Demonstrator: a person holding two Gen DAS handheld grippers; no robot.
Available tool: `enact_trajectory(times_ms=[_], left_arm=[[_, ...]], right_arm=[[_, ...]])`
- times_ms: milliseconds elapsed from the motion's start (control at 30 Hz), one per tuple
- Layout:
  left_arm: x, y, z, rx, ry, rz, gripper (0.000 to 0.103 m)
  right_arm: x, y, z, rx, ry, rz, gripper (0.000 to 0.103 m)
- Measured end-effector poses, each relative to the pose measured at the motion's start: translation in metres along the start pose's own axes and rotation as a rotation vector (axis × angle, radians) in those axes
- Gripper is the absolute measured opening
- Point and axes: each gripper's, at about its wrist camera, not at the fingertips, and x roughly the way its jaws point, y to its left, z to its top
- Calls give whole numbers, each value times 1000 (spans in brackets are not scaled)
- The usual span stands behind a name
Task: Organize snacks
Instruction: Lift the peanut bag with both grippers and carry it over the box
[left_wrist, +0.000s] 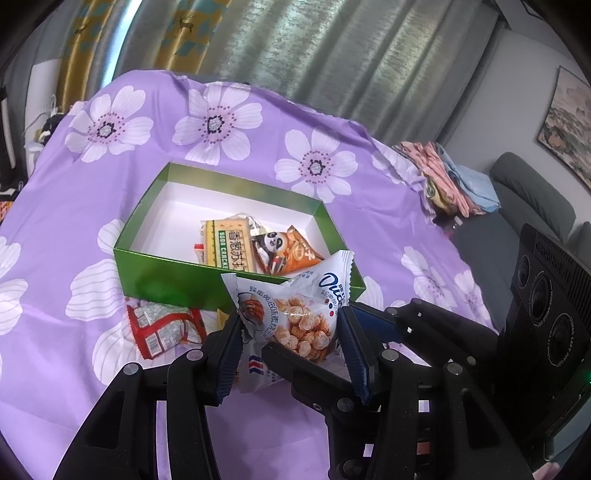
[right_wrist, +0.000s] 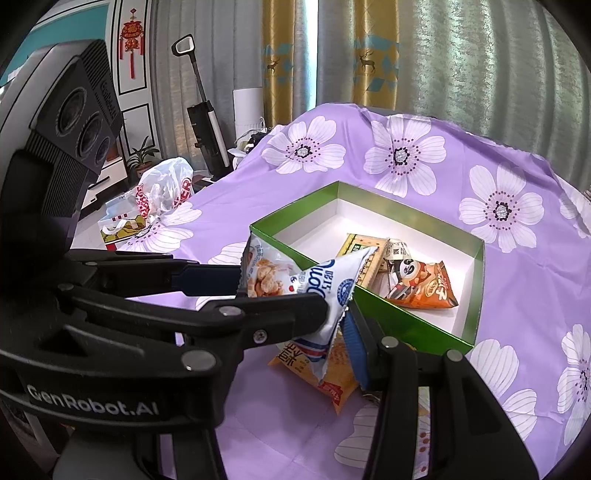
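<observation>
Left gripper (left_wrist: 291, 332) pinches white snack bag (left_wrist: 295, 314) just before green box (left_wrist: 155, 280), box at 12 o'clock. Right gripper (right_wrist: 332, 325) apparently closed on same bag, grip partly hidden.

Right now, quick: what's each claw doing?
Left claw: closed on the white snack bag.
Right claw: closed on a corner of the same bag.

Orange packet (right_wrist: 325, 373) half under white bag (right_wrist: 328, 280)
</observation>
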Motion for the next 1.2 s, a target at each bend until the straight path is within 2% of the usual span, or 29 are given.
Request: enact_trajectory(times_ms=[733, 1200], left_arm=[[21, -27, 2, 54, 12, -1, 51], [35, -72, 1, 118, 42, -24, 51]], right_arm=[[-8, -22, -9, 29, -18, -40, 49], [-34, -50, -21, 65, -18, -93, 50]])
